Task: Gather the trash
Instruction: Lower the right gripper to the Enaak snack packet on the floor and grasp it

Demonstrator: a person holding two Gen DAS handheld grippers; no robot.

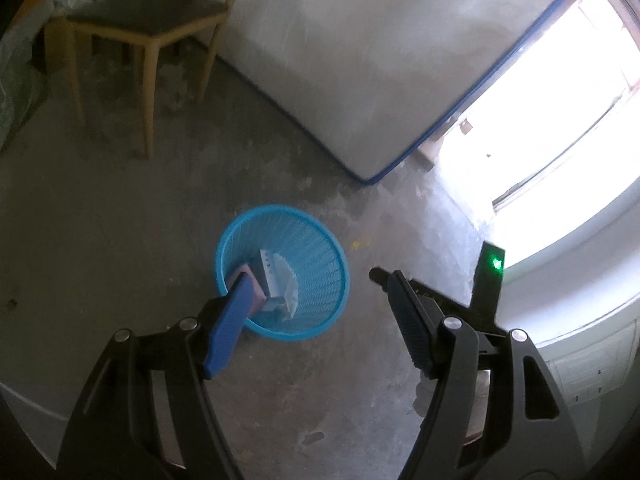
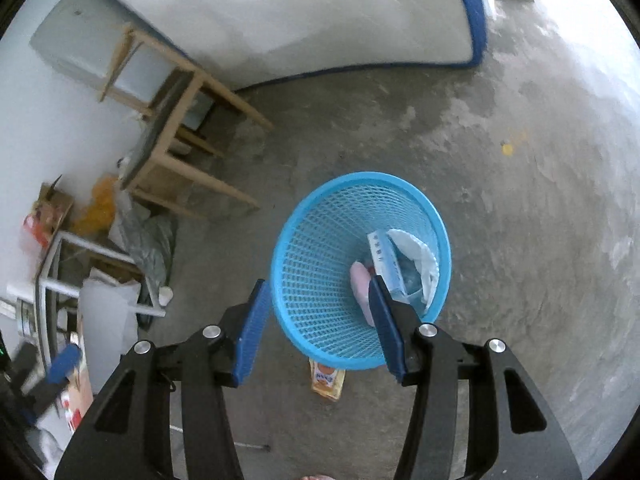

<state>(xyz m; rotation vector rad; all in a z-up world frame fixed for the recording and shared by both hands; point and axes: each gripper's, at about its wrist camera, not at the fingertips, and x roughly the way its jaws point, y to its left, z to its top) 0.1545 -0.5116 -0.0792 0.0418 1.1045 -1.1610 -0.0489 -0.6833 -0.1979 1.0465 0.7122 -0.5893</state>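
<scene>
Left gripper (image 1: 316,304): you are holding it wide apart and empty, low in its own view; its left finger is overlapping the basket's near rim in the picture, and its right finger is hanging over bare floor right of centre.
Right gripper (image 2: 320,320): you are holding it wide as well, gripping nothing; in its view the fingers are sitting either side of the basket's near wall, the left one outside it, the right one over the inside. Whether either is touching the mesh, you cannot tell.
Basket (image 2: 320,240): the blue mesh basket is standing upright on the floor, just below centre in both views (image 1: 316,264).
Trash in basket: a white box (image 2: 382,256), a pink piece (image 2: 362,284) and a crumpled white wrapper (image 2: 416,252) are lying together against the right side of the inside.
Trash on floor: a yellow-orange packet (image 2: 328,380) is lying flat at lower centre of the right view, its top edge hidden under the basket's rim in the picture, between the two fingers.
Floor (image 2: 540,220): grey concrete, blotchy.
Chair (image 1: 148,28): a wooden chair is standing in the upper left of the left view, well apart from the basket.
Mattress (image 1: 360,60): white with blue piping, it is filling the upper middle.
Clutter (image 2: 100,248): boxes and bags are piling up at the left edge of the right view.
</scene>
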